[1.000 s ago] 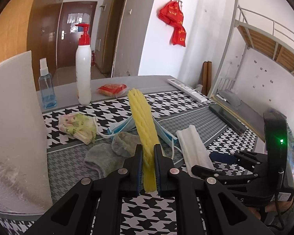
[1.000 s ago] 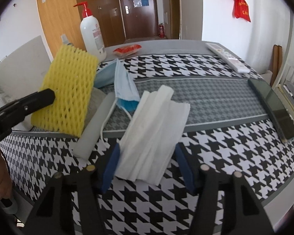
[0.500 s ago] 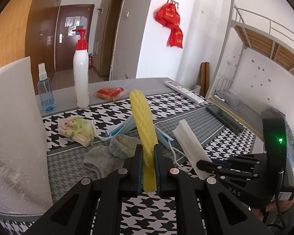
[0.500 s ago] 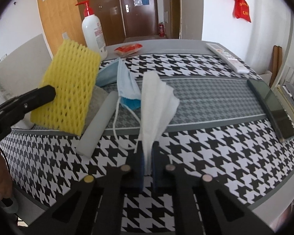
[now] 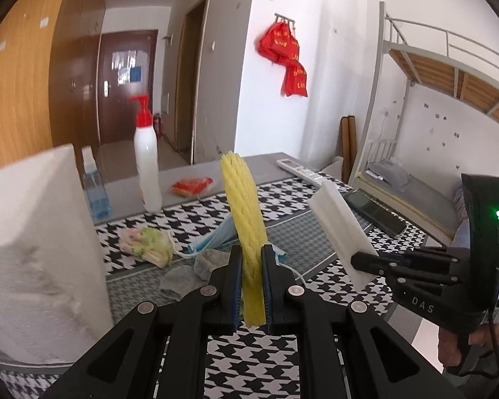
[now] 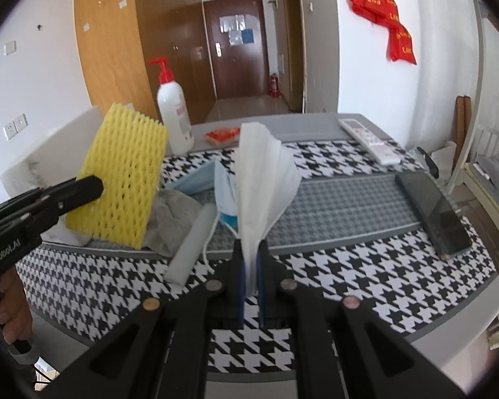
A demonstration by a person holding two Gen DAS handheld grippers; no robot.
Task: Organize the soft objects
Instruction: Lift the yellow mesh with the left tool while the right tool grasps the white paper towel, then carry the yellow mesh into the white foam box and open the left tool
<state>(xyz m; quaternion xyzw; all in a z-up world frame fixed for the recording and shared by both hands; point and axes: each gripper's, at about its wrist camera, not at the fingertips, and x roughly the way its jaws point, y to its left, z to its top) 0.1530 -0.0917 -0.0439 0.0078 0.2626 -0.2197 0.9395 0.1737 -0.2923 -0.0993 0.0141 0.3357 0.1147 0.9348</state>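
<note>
Yellow foam net pinched upright in my left gripper; white folded mask clamped in right gripper, both clear of table. Keep 2 grips firm, avoid snagging blue mask loops.

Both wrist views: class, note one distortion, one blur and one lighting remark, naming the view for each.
Left wrist view: fisheye bends the bunk bed frame and darkens the corners; the red bags look slightly smeared. Right wrist view: bright daylight, the door is soft, the dark phone shows a faint sheen.
</note>
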